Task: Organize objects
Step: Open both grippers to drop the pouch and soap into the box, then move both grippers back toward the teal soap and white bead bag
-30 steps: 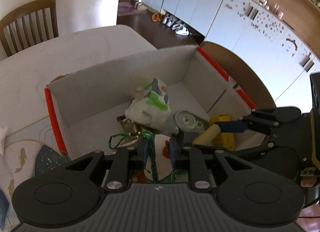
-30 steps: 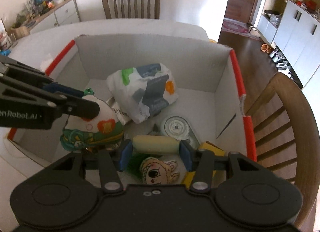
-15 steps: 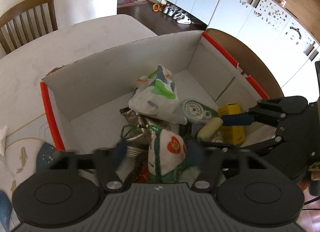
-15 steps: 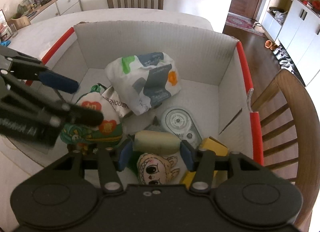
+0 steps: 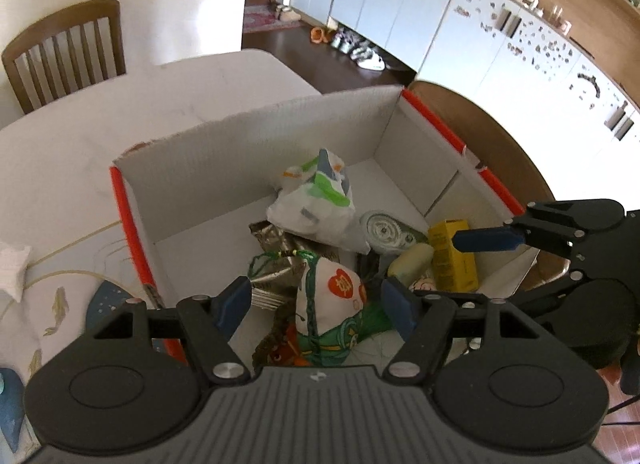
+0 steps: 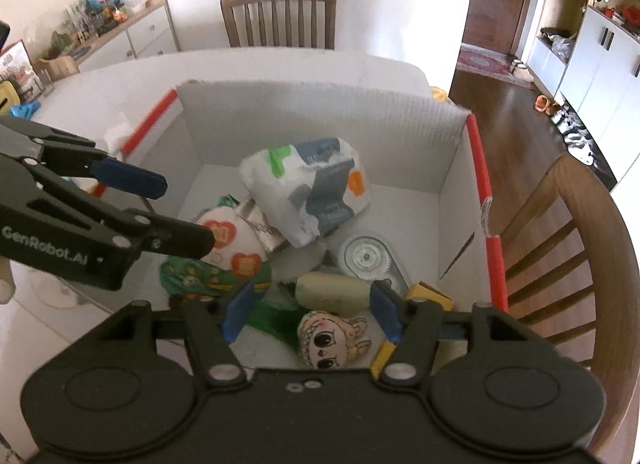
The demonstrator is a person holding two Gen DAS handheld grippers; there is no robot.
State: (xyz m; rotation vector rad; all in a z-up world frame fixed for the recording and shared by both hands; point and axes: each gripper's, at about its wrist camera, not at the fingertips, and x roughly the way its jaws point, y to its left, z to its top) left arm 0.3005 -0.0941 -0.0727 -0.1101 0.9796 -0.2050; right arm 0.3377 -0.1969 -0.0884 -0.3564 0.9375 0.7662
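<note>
A white cardboard box (image 5: 248, 151) with red edges (image 6: 448, 135) holds several items. My left gripper (image 5: 316, 302) is open above a white and green pouch (image 5: 332, 304) with a green cord. It also shows in the right wrist view (image 6: 236, 252). My right gripper (image 6: 312, 306) is open just above a pale yellow cylinder (image 6: 332, 292), which lies in the box and also shows in the left wrist view (image 5: 410, 264). A cartoon-face toy (image 6: 332, 340), a tape dispenser (image 6: 368, 260), a yellow box (image 5: 452, 256) and a white printed bag (image 6: 308, 187) lie around it.
The box stands on a white table (image 5: 100, 127). A wooden chair (image 6: 560, 248) stands close to the box's right side, another chair (image 6: 280, 19) at the far end. A tissue (image 5: 12, 272) and patterned mats lie left of the box.
My left gripper has opened and let go of the pouch's green cord; the pouch now lies in the box. My right gripper has opened wider and released the yellow cylinder. Both have risen.
</note>
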